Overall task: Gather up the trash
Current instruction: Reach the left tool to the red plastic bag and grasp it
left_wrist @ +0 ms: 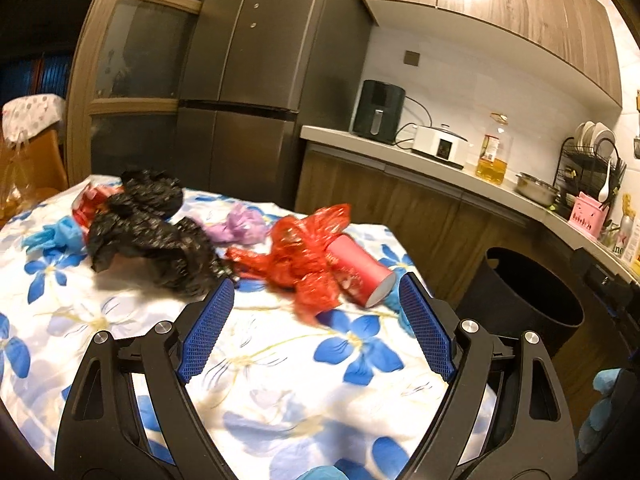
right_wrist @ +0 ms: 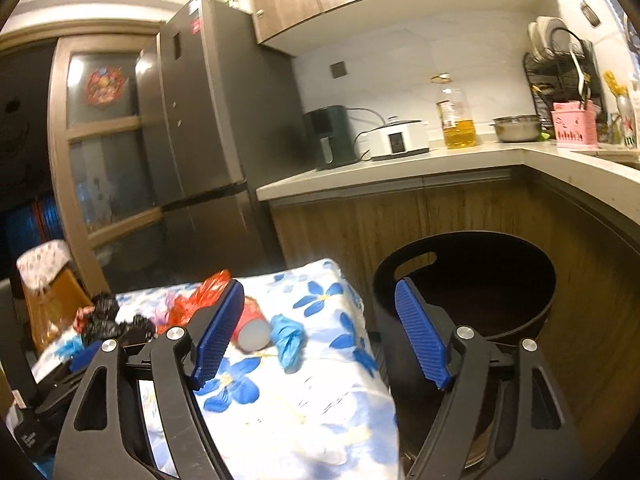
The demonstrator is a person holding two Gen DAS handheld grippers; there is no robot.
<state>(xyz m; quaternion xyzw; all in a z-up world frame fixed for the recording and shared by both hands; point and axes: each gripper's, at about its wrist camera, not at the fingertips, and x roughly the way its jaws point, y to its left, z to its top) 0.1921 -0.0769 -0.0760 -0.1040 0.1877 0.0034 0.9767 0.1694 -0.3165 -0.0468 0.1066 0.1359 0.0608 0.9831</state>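
Trash lies on a table with a blue-flower cloth: a crumpled black bag, a red mesh bag around a red paper cup lying on its side, a purple wad, a blue wad and a red wrapper. My left gripper is open, just short of the red bag and cup. My right gripper is open and empty, between the table's edge and the black bin. The cup and a blue glove lie near its left finger.
The black bin stands on the floor right of the table, below a counter with an air fryer, cooker, oil bottle, bowl and dish rack. A fridge stands behind the table. A chair is at far left.
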